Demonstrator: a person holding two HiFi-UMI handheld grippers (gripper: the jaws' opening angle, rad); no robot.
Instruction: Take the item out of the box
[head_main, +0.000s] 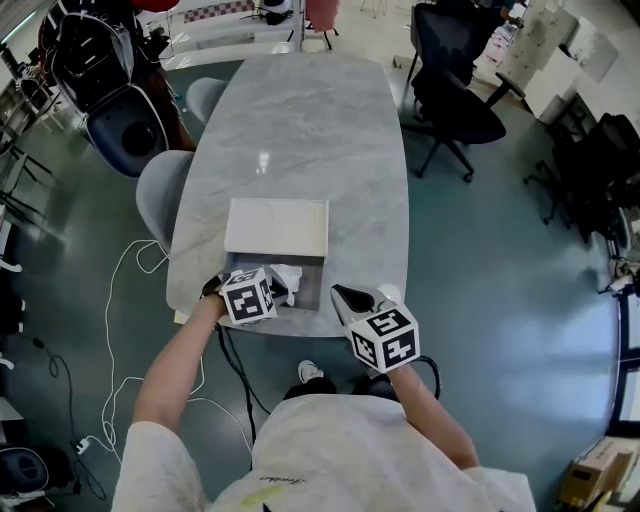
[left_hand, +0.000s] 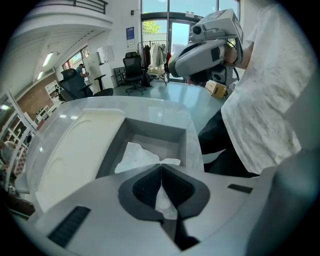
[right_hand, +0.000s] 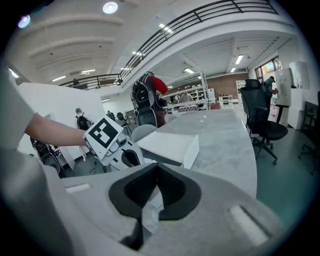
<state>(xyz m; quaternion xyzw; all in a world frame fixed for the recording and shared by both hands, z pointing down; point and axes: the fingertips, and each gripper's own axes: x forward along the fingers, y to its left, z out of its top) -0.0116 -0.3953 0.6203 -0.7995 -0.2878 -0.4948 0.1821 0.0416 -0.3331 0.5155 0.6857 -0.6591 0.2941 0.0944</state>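
A white box stands at the near end of the table, its lid (head_main: 276, 228) laid back and its grey tray (left_hand: 150, 131) open. Crumpled white wrapping, the item (left_hand: 136, 156), lies in the tray. My left gripper (left_hand: 161, 165) reaches into the tray and is shut on an edge of that wrapping; from the head view it sits at the tray's left (head_main: 272, 287). My right gripper (right_hand: 157, 166) is shut and hovers at the table's front edge (head_main: 342, 295), right of the box (right_hand: 170, 146). A pale sliver shows behind its pads; what it is I cannot tell.
The grey marble table (head_main: 300, 130) stretches away beyond the box. Two grey chairs (head_main: 160, 190) stand along its left side and a black office chair (head_main: 455, 110) to its right. White cables (head_main: 130, 300) trail on the floor at the left.
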